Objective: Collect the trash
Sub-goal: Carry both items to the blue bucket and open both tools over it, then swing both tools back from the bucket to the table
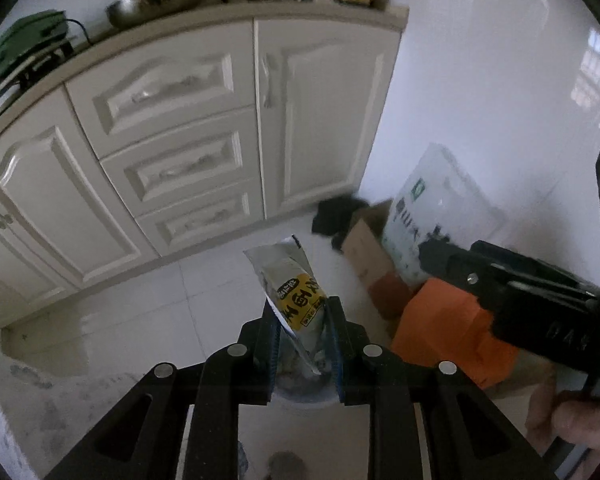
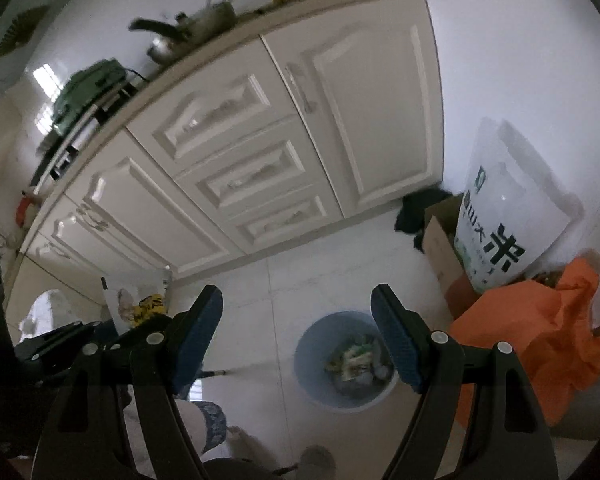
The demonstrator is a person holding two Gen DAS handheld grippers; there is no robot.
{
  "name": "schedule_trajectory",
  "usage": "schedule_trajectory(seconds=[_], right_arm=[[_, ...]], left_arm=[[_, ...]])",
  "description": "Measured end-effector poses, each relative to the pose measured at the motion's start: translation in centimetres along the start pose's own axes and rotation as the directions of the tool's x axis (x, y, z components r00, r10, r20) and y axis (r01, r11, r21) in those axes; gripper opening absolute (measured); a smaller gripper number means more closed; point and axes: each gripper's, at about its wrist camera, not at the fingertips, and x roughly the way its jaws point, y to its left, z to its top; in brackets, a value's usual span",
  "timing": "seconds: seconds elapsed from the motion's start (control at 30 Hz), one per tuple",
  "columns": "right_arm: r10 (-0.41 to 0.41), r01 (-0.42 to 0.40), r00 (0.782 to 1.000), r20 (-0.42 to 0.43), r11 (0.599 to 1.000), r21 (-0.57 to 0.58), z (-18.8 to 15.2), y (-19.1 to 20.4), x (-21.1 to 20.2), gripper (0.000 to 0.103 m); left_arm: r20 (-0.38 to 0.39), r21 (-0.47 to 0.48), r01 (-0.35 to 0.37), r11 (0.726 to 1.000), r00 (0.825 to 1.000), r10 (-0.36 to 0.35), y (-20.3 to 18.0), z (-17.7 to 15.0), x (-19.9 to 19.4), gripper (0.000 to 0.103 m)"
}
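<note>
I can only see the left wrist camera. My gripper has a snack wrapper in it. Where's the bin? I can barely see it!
Observer: The right wrist view shows the whole blue bin, round and standing on the floor.
Operator: Is it empty?
Observer: No, there is trash lying in the bottom.
Operator: Is my other gripper carrying something too?
Observer: No, the right gripper is open with nothing between its fingers.
</note>
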Motion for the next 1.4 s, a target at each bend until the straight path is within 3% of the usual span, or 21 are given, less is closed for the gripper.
schedule_trajectory(seconds=[0.07,0.13,0.17,0.43,0.7,0.87,1.13,1.4], right_arm=[[-0.014,0.014,1.000,-0.015,1.000,0.019,-0.2,-0.4,0.6,0.086],[-0.028,0.028,1.000,-0.008,0.999,0.041,-0.7,-0.9,0.5,0.099],[-0.031,0.032,0.999,-0.006,0.998,0.045,-0.9,-1.1,0.4,0.103],[-0.058,0.057,0.998,0.004,0.995,0.079,-1.6,-1.6,-1.0,0.103],[-0.043,0.039,0.997,0.067,0.997,0.064,-1.7,0.8,-4.7,0.103],[-0.021,0.018,0.994,0.106,0.999,0.027,-1.9,3.6,-7.7,0.103],[0.033,-0.022,0.987,0.155,0.997,-0.077,-3.2,9.5,-12.3,0.103],[0.127,-0.092,0.978,0.167,0.976,-0.199,-4.8,16.4,-15.2,0.103]], left_arm=[[-0.067,0.018,-0.019,1.000,0.998,0.020,-0.5,0.4,2.1,0.073],[-0.063,0.029,-0.063,0.998,0.996,0.065,-0.8,0.9,3.3,0.095],[-0.055,0.037,-0.071,0.997,0.996,0.073,-0.9,1.2,3.7,0.097],[-0.059,-0.001,-0.077,0.997,0.995,0.077,-1.2,0.4,3.3,0.097],[0.043,-0.065,-0.067,0.996,0.997,0.070,0.2,-2.8,-3.9,0.098],[0.131,-0.101,-0.059,0.993,0.989,0.072,1.3,-5.3,-9.3,0.100],[0.250,-0.156,-0.080,0.985,0.961,0.117,4.7,-12.5,-19.1,0.102],[0.320,-0.289,-0.090,0.953,0.929,0.185,8.6,-21.2,-28.9,0.102]])
